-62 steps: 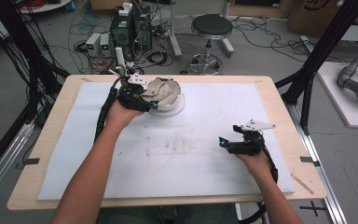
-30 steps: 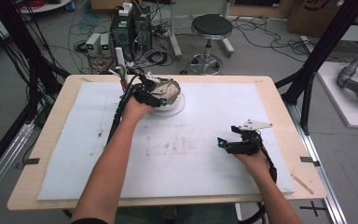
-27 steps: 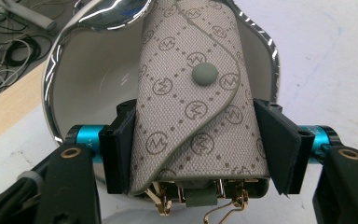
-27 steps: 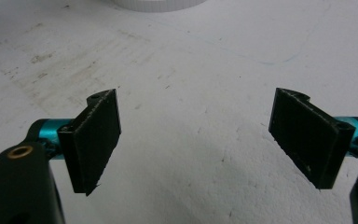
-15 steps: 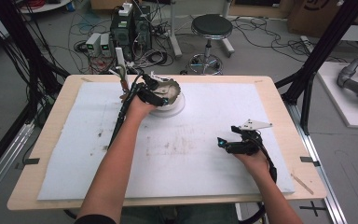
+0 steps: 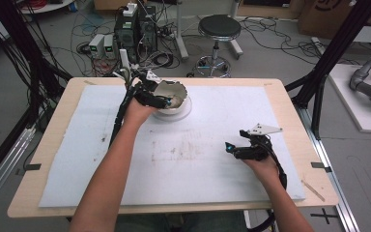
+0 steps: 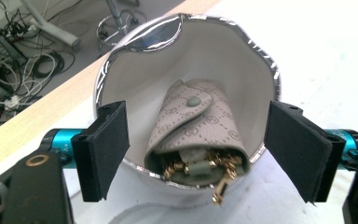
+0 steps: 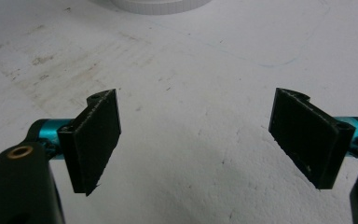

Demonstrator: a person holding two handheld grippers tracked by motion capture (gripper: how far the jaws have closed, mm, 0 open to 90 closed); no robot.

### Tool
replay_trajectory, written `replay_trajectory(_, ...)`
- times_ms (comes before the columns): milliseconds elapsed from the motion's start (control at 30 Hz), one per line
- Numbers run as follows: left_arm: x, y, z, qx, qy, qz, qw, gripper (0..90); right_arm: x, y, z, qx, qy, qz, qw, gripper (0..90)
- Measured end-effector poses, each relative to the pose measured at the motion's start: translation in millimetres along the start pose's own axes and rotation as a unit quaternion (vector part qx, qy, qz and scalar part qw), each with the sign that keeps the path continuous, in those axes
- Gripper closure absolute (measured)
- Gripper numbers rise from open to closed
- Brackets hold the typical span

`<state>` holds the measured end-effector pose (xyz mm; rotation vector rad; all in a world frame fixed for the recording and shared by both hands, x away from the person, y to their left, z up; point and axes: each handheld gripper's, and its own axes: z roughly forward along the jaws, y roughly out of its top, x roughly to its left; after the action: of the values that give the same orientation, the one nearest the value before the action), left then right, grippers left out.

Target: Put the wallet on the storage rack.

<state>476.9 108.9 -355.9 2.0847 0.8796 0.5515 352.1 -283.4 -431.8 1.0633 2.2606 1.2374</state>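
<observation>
– Beige pouch [image 7: 200,126], gold clips [image 7: 219,191] spilling out of its mouth, lying inside the white bowl [image 7: 186,60]. Did the left gripper [image 7: 199,151] just move?

– It did. Two seconds back it sat off to the bowl's left, and since then it has crept in. Now its pads stand either side of the bowl's rim, the bowl tipped so its opening faces straight down the gripper.

– Clamped on it?

– No, the jaws are wide apart. One pad overlaps the rim's edge, the other stands just beside the rim. I see no squeeze on the bowl or the pouch.

– So what does that tell you?

– To me it looks like the approach is over and the grasp isn't made yet. The pouch lies right between the pads, deep in the bowl, so I'd guess the gripper must push further in to catch the cloth rather than the rim. Those loose clips at the bowl's lip could snag or drag.

– And the right gripper [image 8: 200,140]?

– It hasn't stirred. It rests on the white surface [image 6: 270,121], well apart from the bowl, jaws spread, nothing between them.

– The bowl itself?

– Same spot, on the plate [image 6: 186,110] beneath it, leaning toward the left gripper
</observation>
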Motion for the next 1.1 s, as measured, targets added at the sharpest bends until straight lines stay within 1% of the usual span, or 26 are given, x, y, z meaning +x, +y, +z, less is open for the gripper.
replay_trajectory(167,-3.2,-9.9,-11.8,-0.005,-0.011,-0.004,0.9999,21.3,0.7,0.1,-0.2,0.001,-0.004,-0.005,1.0000,16.9)
replay_trajectory(333,-11.3,-21.0,-23.1,-0.012,-0.022,0.003,0.9997,20.4,1.6,0.5,-1.8,-0.001,-0.006,-0.007,1.0000,16.9)
replay_trajectory(367,-12.3,-22.8,-25.2,-0.014,-0.025,0.003,0.9996,20.4,1.2,0.3,-2.1,-0.001,-0.006,-0.004,1.0000,16.9)
replay_trajectory(400,-13.2,-23.6,-27.3,-0.011,-0.028,0.003,0.9995,20.3,0.2,0.2,-2.7,0.000,-0.007,-0.004,1.0000,16.9)
replay_trajectory(567,-18.0,-29.1,-40.7,-0.032,-0.039,0.001,0.9988,19.9,-1.2,-0.1,-4.1,-0.003,-0.010,0.001,0.9999,16.9)
replay_trajectory(667,-21.0,-34.4,-49.5,-0.042,-0.041,0.001,0.9983,19.9,-1.2,0.1,-4.4,-0.005,-0.008,0.005,0.9999,16.9)
replay_trajectory(833,-23.6,-46.5,-62.1,-0.052,-0.041,-0.002,0.9978,19.8,-2.2,0.0,-4.6,-0.007,-0.008,0.007,0.9999,16.9)
replay_trajectory(900,-25.6,-52.3,-67.4,-0.053,-0.038,0.001,0.9979,19.8,-2.4,-0.1,-4.8,-0.008,-0.007,0.007,0.9999,16.9)
replay_trajectory(967,-27.3,-57.8,-71.9,-0.058,-0.039,0.001,0.9976,19.9,-2.9,-0.1,-5.0,-0.007,-0.007,0.007,0.9999,16.9)
replay_trajectory(1100,-29.7,-70.5,-80.4,-0.069,-0.043,-0.008,0.9967,19.8,-2.5,0.0,-4.7,-0.008,-0.008,0.008,0.9999,16.9)
